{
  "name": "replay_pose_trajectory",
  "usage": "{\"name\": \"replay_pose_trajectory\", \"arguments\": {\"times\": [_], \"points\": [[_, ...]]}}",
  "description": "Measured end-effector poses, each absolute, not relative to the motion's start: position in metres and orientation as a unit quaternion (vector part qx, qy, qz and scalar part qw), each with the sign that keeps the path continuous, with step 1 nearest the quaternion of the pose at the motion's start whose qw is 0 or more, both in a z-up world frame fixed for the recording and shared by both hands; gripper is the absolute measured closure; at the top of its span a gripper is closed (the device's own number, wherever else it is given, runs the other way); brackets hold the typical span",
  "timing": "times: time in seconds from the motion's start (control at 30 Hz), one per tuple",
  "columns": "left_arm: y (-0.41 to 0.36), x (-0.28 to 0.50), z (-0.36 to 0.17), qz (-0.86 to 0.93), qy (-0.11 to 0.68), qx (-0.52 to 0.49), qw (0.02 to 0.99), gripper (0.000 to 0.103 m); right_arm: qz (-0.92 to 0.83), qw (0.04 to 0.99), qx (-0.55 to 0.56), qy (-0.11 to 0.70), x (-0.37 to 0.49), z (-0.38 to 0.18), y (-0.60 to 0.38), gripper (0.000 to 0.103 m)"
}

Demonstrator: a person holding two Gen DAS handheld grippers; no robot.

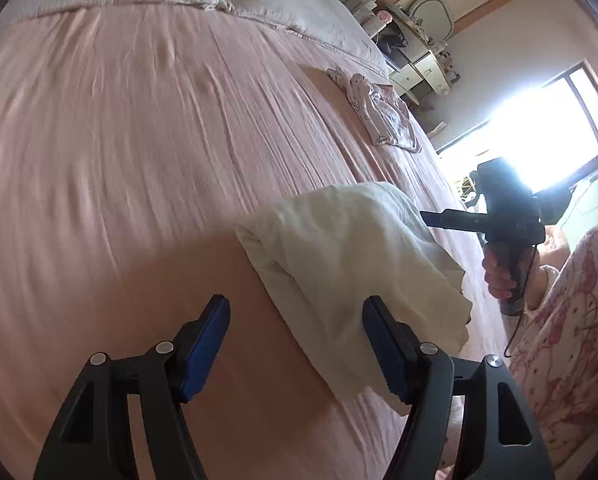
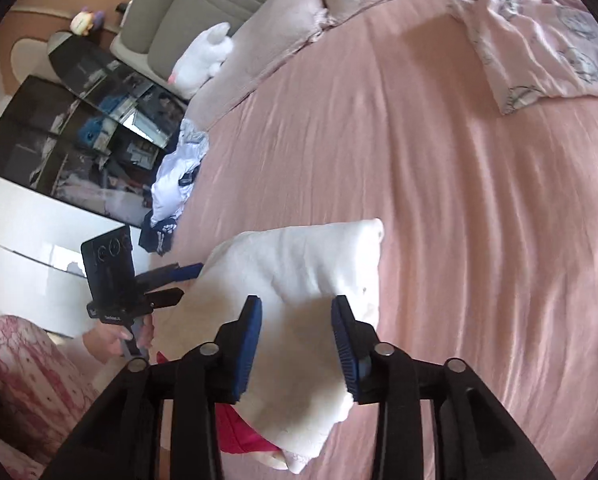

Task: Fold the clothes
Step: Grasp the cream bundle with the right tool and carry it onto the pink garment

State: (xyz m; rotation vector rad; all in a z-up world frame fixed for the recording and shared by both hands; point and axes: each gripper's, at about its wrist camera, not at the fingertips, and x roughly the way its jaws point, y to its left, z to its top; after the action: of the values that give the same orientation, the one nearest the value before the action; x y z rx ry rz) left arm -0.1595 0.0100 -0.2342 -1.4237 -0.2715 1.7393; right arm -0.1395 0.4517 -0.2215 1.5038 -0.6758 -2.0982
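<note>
A: Well, in the left wrist view our left gripper [image 1: 295, 344] stands wide, with nothing between the pads. Its right finger touches or hides the near edge of the cream garment [image 1: 351, 264]; we cannot tell which. This garment lies on the pink bedspread [image 1: 119, 160] near the bed edge, already doubled into a thick bundle.

B: So is it finished?

A: We judge that it is folded at least partly, but the edges look loose, so one more fold or some smoothing may remain. Farther up the bed lies a pink patterned garment [image 1: 383, 116]; it looks flat but wrinkled, and we cannot tell if it is folded. Our right gripper [image 1: 439, 218] is at the far side of the cream bundle, held by a hand [image 1: 499, 276].

B: And the right wrist view?

A: Our right gripper [image 2: 297, 344] is open to a middle width above the cream garment [image 2: 299, 264], and it pinches nothing as far as we see. Something red [image 2: 239, 436] shows under the bundle's near end. The left gripper [image 2: 181, 276] is open too, beside the bundle.

B: What else is left?

A: A white and navy heap of clothes [image 2: 175, 184] at the bed edge is clearly crumpled, so this still needs folding. The patterned garment [image 2: 539, 48] lies well apart. A white plush toy [image 2: 203, 60] sits by the pillows [image 2: 283, 20], not in our way.
</note>
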Motion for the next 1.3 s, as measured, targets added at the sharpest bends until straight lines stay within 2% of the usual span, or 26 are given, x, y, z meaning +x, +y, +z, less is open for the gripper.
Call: {"name": "replay_pose_trajectory", "arguments": {"times": [0.03, 0.17, 0.27, 0.37, 0.43, 0.47, 0.53, 0.6, 0.67, 0.73, 0.77, 0.8, 0.83, 0.87, 0.93, 1.13, 1.3], "points": [[0.012, -0.160, -0.238, 0.681, -0.132, -0.578, 0.429, 0.035, -0.771, 0.217, 0.552, -0.232, -0.139, -0.221, 0.449, 0.029], [0.018, -0.166, -0.257, 0.643, -0.184, -0.622, 0.407, 0.026, -0.729, 0.218, 0.599, -0.250, -0.143, -0.248, 0.436, 0.028], [0.013, -0.167, -0.265, 0.624, -0.222, -0.636, 0.396, 0.024, -0.676, 0.237, 0.655, -0.240, -0.140, -0.277, 0.419, 0.028], [0.009, -0.168, -0.270, 0.604, -0.264, -0.639, 0.396, 0.019, -0.661, 0.258, 0.638, -0.300, -0.138, -0.296, 0.420, 0.012], [0.010, -0.170, -0.273, 0.573, -0.304, -0.638, 0.414, 0.019, -0.647, 0.270, 0.632, -0.330, -0.142, -0.300, 0.421, 0.008], [0.011, -0.171, -0.275, 0.547, -0.331, -0.638, 0.430, 0.019, -0.643, 0.275, 0.632, -0.333, -0.144, -0.300, 0.419, 0.009], [0.015, -0.169, -0.273, 0.560, -0.306, -0.645, 0.421, 0.018, -0.635, 0.308, 0.629, -0.326, -0.142, -0.295, 0.409, 0.031], [0.030, -0.158, -0.267, 0.601, -0.222, -0.633, 0.435, 0.018, -0.655, 0.311, 0.622, -0.294, -0.138, -0.291, 0.402, 0.032], [0.038, -0.149, -0.263, 0.623, -0.193, -0.618, 0.439, 0.013, -0.657, 0.312, 0.619, -0.297, -0.138, -0.297, 0.401, 0.033], [0.052, -0.152, -0.261, 0.599, -0.169, -0.638, 0.454, 0.001, -0.655, 0.308, 0.613, -0.317, -0.138, -0.299, 0.404, 0.041], [0.059, -0.153, -0.260, 0.585, -0.157, -0.648, 0.461, 0.001, -0.660, 0.311, 0.606, -0.317, -0.136, -0.297, 0.405, 0.044], [0.064, -0.155, -0.256, 0.581, -0.148, -0.651, 0.466, 0.003, -0.666, 0.313, 0.600, -0.314, -0.134, -0.293, 0.405, 0.049], [0.068, -0.156, -0.251, 0.577, -0.138, -0.654, 0.470, 0.023, -0.673, 0.315, 0.593, -0.311, -0.133, -0.289, 0.404, 0.055], [0.071, -0.157, -0.243, 0.585, -0.130, -0.643, 0.476, 0.032, -0.678, 0.314, 0.588, -0.310, -0.131, -0.286, 0.406, 0.057], [0.078, -0.159, -0.227, 0.597, -0.110, -0.627, 0.489, 0.043, -0.688, 0.306, 0.575, -0.320, -0.131, -0.277, 0.416, 0.062], [0.145, -0.204, -0.182, 0.582, -0.083, -0.602, 0.540, 0.043, -0.739, 0.273, 0.501, -0.359, -0.144, -0.220, 0.471, 0.064], [0.244, -0.254, -0.167, 0.569, -0.047, -0.601, 0.560, 0.043, -0.794, 0.215, 0.464, -0.328, -0.190, -0.172, 0.545, 0.064]]}}
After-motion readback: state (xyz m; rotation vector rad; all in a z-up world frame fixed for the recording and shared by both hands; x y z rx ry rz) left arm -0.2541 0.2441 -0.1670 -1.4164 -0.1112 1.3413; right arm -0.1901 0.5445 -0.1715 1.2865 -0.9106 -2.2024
